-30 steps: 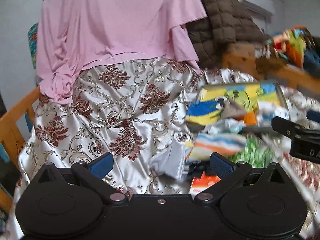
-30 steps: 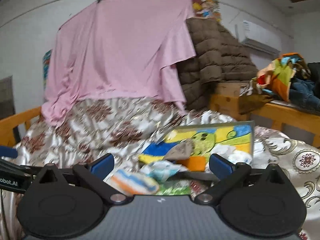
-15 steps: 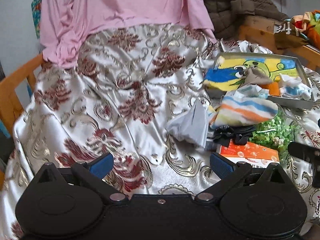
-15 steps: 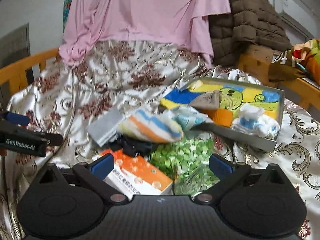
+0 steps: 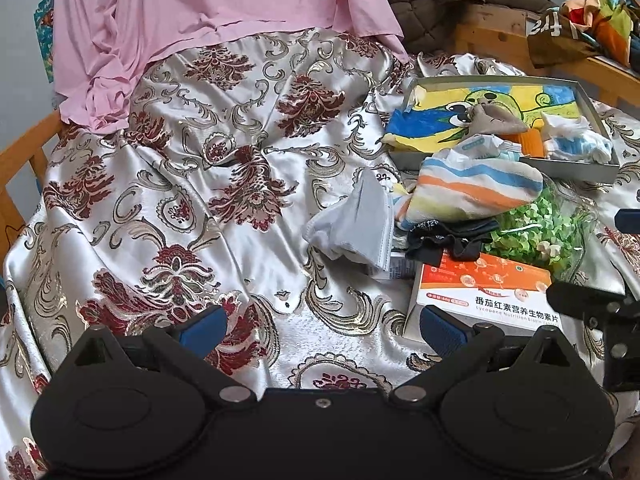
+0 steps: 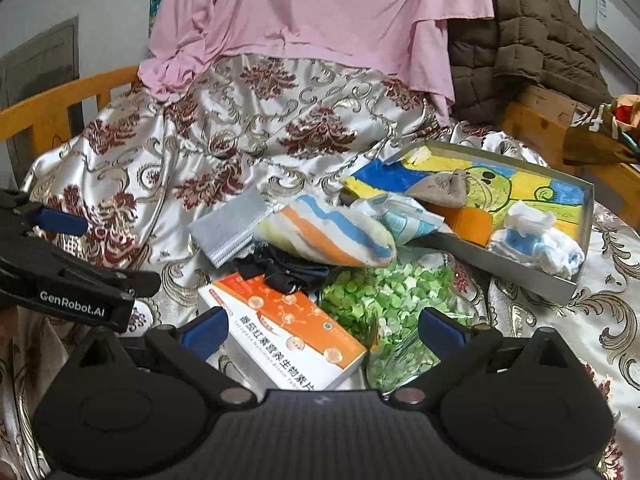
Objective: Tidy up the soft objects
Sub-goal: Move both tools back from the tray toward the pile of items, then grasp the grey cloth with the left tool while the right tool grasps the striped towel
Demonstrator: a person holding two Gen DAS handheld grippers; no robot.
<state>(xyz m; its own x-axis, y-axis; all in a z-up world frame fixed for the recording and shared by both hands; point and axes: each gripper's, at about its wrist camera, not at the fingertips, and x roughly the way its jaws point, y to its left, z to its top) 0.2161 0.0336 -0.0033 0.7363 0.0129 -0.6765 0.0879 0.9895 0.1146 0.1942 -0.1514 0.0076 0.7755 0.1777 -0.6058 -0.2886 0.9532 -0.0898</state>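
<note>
A pile of soft things lies on the brocade bedspread [image 5: 180, 200]: a grey face mask [image 5: 352, 224] [image 6: 230, 232], a striped sock [image 5: 468, 190] [image 6: 328, 236], a black cloth [image 5: 448, 236] [image 6: 280, 270] and a bag of green bits [image 5: 536, 228] [image 6: 384, 296]. A grey tray [image 5: 600, 168] [image 6: 532, 280] with a cartoon lining holds a tan cloth [image 6: 444, 188], an orange piece and white-blue cloths [image 6: 536, 240]. My left gripper [image 5: 322, 326] stands open over bare bedspread. My right gripper [image 6: 322, 326] is open above an orange-white box [image 6: 288, 328] [image 5: 488, 292].
A pink sheet [image 6: 320, 12] hangs at the back beside a brown quilted coat [image 6: 520, 32]. A wooden bed rail [image 6: 60, 104] runs along the left, a wooden shelf with colourful clothes [image 5: 592, 24] stands at the right.
Both grippers have tilted downward and moved closer to the pile, so the box, black cloth and green bag now show near the fingers. Both stay open.
</note>
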